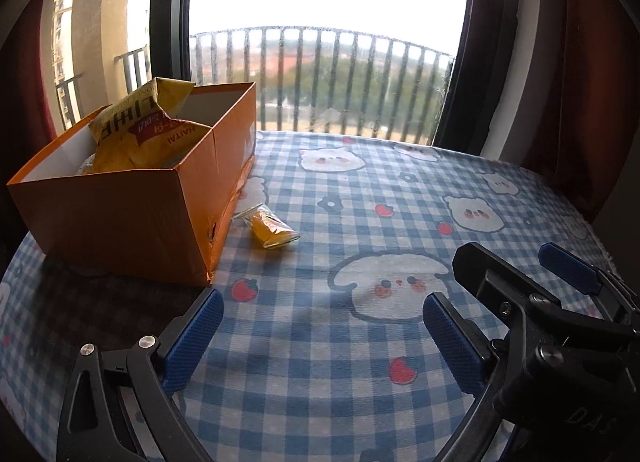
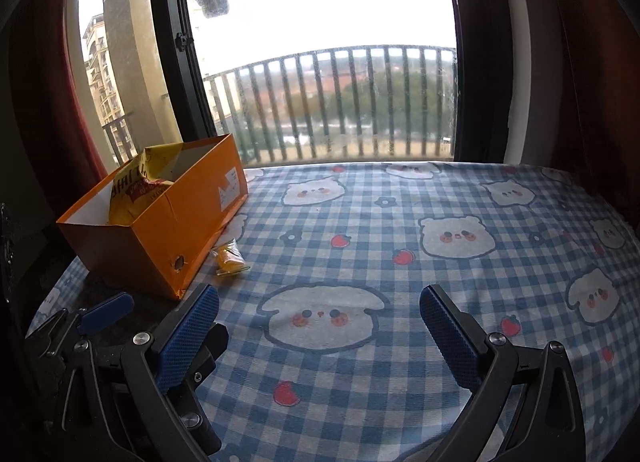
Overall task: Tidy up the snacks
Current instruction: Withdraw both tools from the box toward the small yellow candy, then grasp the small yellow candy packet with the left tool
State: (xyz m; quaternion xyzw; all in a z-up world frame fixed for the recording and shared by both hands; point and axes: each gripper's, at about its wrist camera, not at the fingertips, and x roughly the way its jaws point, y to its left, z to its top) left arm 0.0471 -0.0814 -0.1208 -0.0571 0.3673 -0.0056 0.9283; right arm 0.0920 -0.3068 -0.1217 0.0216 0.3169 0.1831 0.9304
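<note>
Left claw (image 1: pixel 320 332): pads spread wide, empty, hovering low over the cloth (image 1: pixel 360 190).
Right claw (image 2: pixel 320 332): pads apart too, nothing held, just beside the left.
Pouch (image 1: pixel 274 230): lone yellow snack at 11 o'clock, lying just beside the box (image 1: pixel 132 218) wall, possibly touching.
Bag (image 1: pixel 140 134): already in the box, poking above the rim.
Risk: slick film slipping from pads; pad nudging the box, crowding the pouch.
Room: open cloth from 12 to 3 o'clock; table edge curving off right.
</note>
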